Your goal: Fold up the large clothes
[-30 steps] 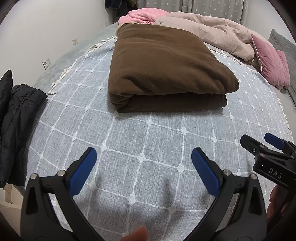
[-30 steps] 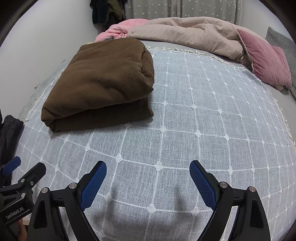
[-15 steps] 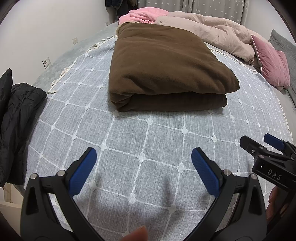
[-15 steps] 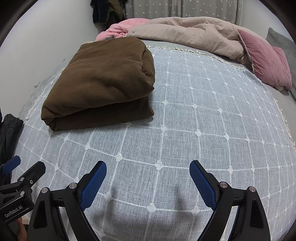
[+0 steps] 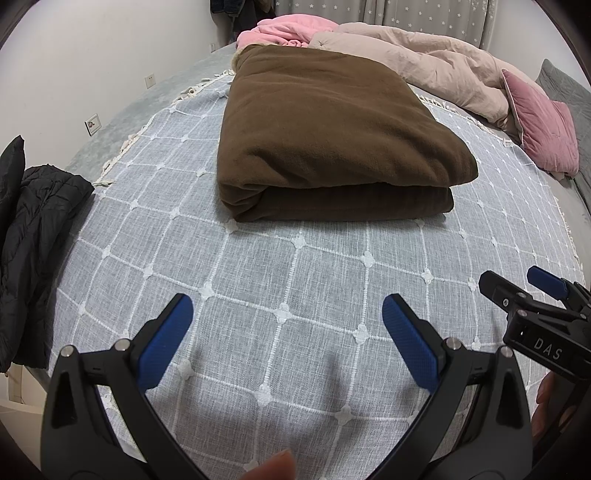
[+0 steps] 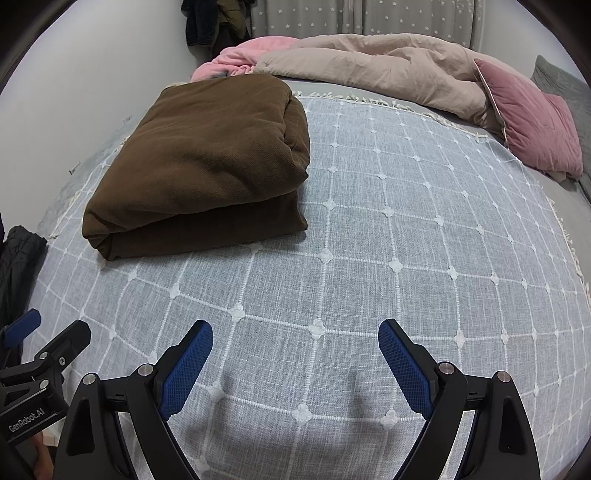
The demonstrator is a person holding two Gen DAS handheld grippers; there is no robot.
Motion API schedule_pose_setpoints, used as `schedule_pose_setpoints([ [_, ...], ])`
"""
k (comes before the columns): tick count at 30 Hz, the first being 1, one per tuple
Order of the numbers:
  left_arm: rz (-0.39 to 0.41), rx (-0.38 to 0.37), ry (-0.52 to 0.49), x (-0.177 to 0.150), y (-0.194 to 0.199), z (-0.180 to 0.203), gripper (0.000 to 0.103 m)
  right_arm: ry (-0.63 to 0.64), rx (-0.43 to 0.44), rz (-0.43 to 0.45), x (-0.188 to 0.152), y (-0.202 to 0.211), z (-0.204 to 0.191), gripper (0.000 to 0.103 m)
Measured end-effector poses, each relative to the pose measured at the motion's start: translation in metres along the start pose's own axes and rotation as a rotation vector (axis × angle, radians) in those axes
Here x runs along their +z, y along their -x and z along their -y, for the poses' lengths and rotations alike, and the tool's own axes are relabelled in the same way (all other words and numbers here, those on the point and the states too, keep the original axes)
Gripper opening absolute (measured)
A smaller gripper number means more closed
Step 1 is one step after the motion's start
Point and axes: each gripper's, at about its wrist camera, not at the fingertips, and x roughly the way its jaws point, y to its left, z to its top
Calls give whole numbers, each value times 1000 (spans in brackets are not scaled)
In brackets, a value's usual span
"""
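A brown garment (image 5: 332, 136) lies folded into a thick rectangular bundle on the grey checked bedspread (image 5: 295, 280); in the right wrist view the same brown garment (image 6: 207, 162) sits at the upper left. My left gripper (image 5: 288, 314) hovers over the bedspread well short of the bundle, open, nothing between its blue pads. My right gripper (image 6: 295, 339) hangs beside it to the right, open and empty as well. Each gripper shows at the edge of the other's view: the right gripper (image 5: 532, 295) and the left gripper (image 6: 48, 332).
A black quilted jacket (image 5: 33, 236) hangs over the bed's left edge. A beige duvet (image 5: 424, 70), a pink blanket (image 5: 288, 29) and a pink pillow (image 5: 543, 125) are piled at the far side. A white wall with sockets runs along the left. A fingertip (image 5: 273, 469) shows at the bottom.
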Motion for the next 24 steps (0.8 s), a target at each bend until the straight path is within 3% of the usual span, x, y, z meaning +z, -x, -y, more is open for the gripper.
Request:
schedule_pose_setpoints([
  [24,-4,-1,-4,-1,-1,0,102,7,0,-6,-2,-1,1,92],
])
